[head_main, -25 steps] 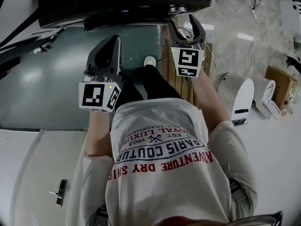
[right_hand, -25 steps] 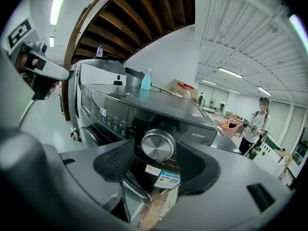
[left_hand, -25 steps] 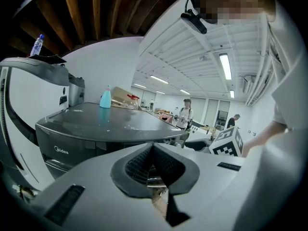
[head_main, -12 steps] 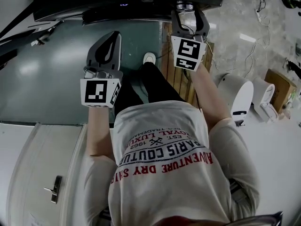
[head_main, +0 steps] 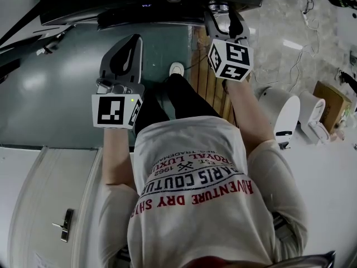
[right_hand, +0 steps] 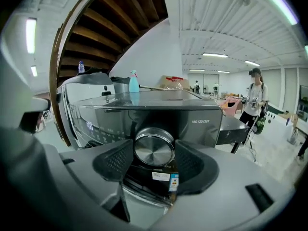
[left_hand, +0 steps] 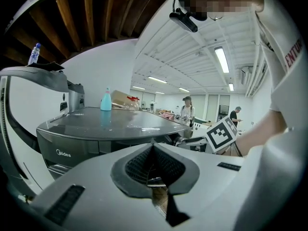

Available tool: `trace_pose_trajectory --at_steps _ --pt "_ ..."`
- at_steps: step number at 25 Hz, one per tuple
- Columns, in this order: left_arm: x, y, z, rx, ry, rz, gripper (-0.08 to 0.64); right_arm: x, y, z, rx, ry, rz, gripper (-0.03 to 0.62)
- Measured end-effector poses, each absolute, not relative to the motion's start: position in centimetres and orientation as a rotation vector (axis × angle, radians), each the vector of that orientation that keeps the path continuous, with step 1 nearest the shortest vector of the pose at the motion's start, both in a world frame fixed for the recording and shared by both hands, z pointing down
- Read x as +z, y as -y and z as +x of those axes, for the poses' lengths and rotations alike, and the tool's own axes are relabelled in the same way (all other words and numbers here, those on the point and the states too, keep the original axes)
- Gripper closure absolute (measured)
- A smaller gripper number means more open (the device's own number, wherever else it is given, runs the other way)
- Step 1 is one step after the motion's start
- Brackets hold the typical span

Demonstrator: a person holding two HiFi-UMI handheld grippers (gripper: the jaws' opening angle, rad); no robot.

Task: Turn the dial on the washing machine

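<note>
Dark grey metal faces the washing machine [left_hand: 91,129], and in the left gripper view its front carries the name "Midea" [left_hand: 65,152]. The left gripper [left_hand: 153,150] hangs off to that side, jaws closed tip to tip on nothing, well clear of the controls. In the middle, the person's shirt [head_main: 195,188] shows print, upside down from above: "PARIS COUTURE", "ADVENTURE DRY", "EST 1962".

Over on the right, the right gripper [right_hand: 154,151] is up at the panel with the brushed silver dial [right_hand: 154,147] between its ribbed pads [right_hand: 113,161]. Each pad is pressed to a flank of the knob, so it has hold of it.

I'd judge the turn itself is the step in hand. The next move calls for rolling the wrist about the dial's axis and keeping the squeeze, so the pads don't slip on smooth metal.

Right of the dial the panel reads something like "MG120V36T" [right_hand: 201,121]. The print on a small sticker [right_hand: 161,176] below it is too fine to read.
</note>
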State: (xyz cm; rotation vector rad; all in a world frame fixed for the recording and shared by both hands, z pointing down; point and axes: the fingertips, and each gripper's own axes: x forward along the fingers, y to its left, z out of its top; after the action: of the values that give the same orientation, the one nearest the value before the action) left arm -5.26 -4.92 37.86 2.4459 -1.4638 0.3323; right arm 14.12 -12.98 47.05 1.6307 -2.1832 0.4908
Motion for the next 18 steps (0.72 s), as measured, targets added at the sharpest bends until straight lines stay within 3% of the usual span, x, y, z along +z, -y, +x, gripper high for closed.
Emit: trace_pose_trajectory --at_steps 4,10,14,18 --pt "37.7 5.2 -4.7 0.325 1.450 2.453 0.543 47.3 13.0 14.4 0.701 2.239 1.655 0.311" --pt "37.0 5.2 -3.6 0.308 1.417 2.490 0.543 47.3 12.9 14.4 0.718 2.288 1.630 0.311" --pt "36.9 5.1 -3.8 0.294 1.434 2.482 0.543 46.9 12.5 14.5 0.571 2.252 1.607 0.311" --pt "36.8 5.1 -3.7 0.279 1.442 2.480 0.543 46.5 12.1 14.2 0.171 2.102 1.563 0.310"
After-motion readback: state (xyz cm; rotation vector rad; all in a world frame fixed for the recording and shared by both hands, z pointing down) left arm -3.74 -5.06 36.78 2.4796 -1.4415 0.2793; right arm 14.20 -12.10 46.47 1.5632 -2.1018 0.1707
